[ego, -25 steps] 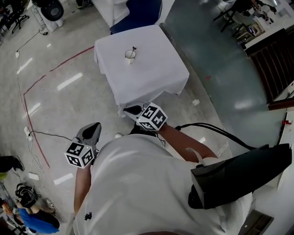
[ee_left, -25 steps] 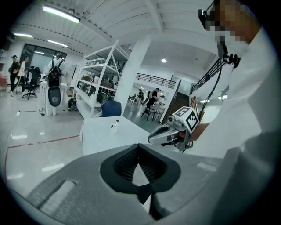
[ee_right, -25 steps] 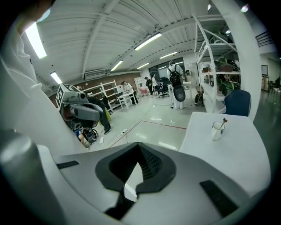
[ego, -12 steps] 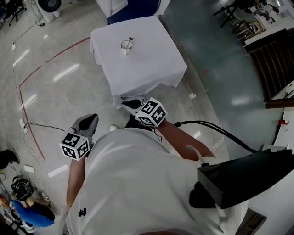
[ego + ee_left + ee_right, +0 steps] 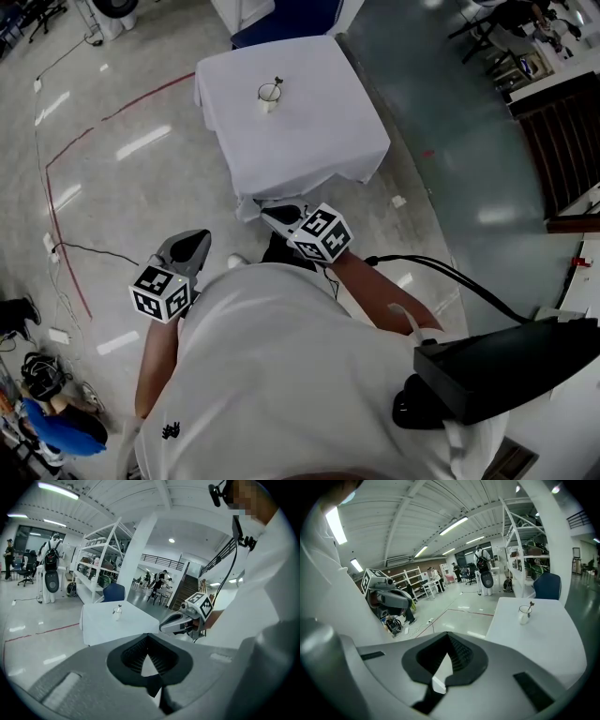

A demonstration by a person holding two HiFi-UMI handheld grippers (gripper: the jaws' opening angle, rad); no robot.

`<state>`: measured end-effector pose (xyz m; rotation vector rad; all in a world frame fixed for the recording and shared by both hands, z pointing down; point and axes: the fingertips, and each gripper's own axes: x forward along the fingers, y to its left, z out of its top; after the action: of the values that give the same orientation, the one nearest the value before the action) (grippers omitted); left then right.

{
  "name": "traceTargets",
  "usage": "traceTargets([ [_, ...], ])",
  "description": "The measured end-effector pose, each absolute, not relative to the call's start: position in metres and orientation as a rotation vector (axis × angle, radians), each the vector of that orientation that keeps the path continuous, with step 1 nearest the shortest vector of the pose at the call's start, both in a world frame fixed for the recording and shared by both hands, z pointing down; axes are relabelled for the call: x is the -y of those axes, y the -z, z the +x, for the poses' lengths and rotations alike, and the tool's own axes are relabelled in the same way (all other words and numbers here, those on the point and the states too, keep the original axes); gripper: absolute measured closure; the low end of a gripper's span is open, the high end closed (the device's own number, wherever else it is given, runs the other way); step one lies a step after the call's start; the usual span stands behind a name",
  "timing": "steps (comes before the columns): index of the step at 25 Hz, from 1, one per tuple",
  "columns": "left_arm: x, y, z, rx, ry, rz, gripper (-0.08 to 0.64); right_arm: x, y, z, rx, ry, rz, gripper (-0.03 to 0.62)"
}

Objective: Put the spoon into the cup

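Observation:
A small white cup [image 5: 269, 96] stands on the white-clothed table [image 5: 309, 141], far ahead of me. The spoon [image 5: 276, 83] stands in it, its handle sticking out over the rim. The cup [image 5: 524, 614] and spoon [image 5: 530, 605] also show in the right gripper view, and the cup [image 5: 117, 612] shows small in the left gripper view. My left gripper [image 5: 198, 236] hangs over the floor, shut and empty. My right gripper [image 5: 269, 215] is just short of the table's near edge, shut with nothing in it. Both are held close to the person's body.
A blue chair [image 5: 281, 19] stands behind the table. A red line [image 5: 66, 178] and cables [image 5: 84, 253] run over the floor at the left. White shelving [image 5: 101, 559] and people stand far back. A black cable [image 5: 450, 277] trails at the right.
The head view has swayed slightly. Both grippers stay shut near the body, and the spoon stays in the cup.

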<state>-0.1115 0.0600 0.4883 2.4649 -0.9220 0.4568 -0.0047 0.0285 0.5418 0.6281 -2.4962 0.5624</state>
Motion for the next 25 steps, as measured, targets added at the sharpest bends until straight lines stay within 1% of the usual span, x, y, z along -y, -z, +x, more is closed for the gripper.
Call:
traceTargets([
  [9, -0.052, -0.498, -0.116, 0.918, -0.468, 2.438, 0.555, -0.022, -0.549, -0.013, 2.494, -0.569, 0.604, 0.584],
  [25, -0.013, -0.509, -0.08, 0.877, -0.517, 2.402, 0.555, 0.016, -0.567, 0.021, 2.481, -0.628, 0.608, 0.584],
])
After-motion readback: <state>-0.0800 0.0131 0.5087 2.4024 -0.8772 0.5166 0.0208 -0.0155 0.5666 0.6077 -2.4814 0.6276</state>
